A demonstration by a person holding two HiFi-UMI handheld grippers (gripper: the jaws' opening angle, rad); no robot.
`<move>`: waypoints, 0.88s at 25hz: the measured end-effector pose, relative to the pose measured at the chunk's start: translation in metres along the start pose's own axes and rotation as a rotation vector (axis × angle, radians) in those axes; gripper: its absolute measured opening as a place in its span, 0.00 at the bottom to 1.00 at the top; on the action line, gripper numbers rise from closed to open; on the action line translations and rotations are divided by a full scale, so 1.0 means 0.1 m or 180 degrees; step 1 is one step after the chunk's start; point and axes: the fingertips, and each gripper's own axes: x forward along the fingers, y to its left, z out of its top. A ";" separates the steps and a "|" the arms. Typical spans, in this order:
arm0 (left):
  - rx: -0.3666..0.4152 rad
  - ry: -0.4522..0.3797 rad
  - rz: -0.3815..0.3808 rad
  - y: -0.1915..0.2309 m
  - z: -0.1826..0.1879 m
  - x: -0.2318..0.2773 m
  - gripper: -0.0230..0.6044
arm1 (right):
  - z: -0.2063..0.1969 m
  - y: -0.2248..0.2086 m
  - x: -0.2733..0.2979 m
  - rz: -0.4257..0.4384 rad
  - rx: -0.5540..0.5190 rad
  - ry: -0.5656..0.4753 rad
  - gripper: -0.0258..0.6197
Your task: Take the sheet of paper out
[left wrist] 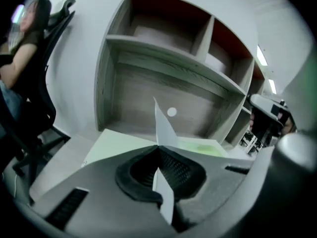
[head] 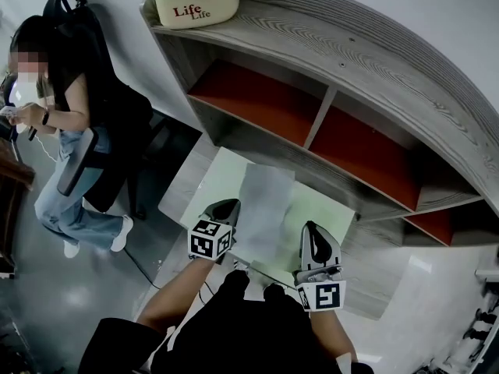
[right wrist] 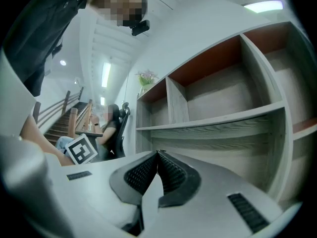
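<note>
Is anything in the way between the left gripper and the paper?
Nothing visible. The left hand-held gripper is shut on the sheet of paper, its edge pinched between the jaws.

The sheet of paper is plain white. The mat is pale green. The shelf unit is finished in grey wood grain with red back panels. Black-and-white square markers are carried on the grey left gripper and right gripper. The far-left pot is cream with red lettering.
</note>
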 end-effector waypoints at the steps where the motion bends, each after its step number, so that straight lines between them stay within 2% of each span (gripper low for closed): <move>1: 0.0064 -0.0076 0.0052 0.01 0.03 -0.06 0.05 | 0.03 0.00 0.01 0.0010 -0.0021 -0.0011 0.08; 4: 0.0024 -0.0252 0.0127 0.01 0.08 -0.23 0.05 | 0.09 0.02 0.04 0.0036 -0.0081 -0.0045 0.08; 7: -0.0001 -0.0595 0.0112 0.00 0.22 -0.46 0.05 | 0.12 0.02 0.08 0.0021 -0.0103 -0.0031 0.08; 13: 0.0371 -0.1261 0.0076 -0.17 0.53 -1.07 0.05 | 0.31 0.10 0.09 0.0081 -0.0150 -0.0137 0.08; 18: 0.0347 -0.1670 0.0057 -0.26 0.81 -1.38 0.05 | 0.50 0.14 0.14 0.0122 -0.0226 -0.0273 0.08; 22: 0.0407 -0.1953 -0.0004 -0.37 1.15 -1.60 0.05 | 0.67 0.08 0.13 -0.0023 -0.0160 -0.0426 0.08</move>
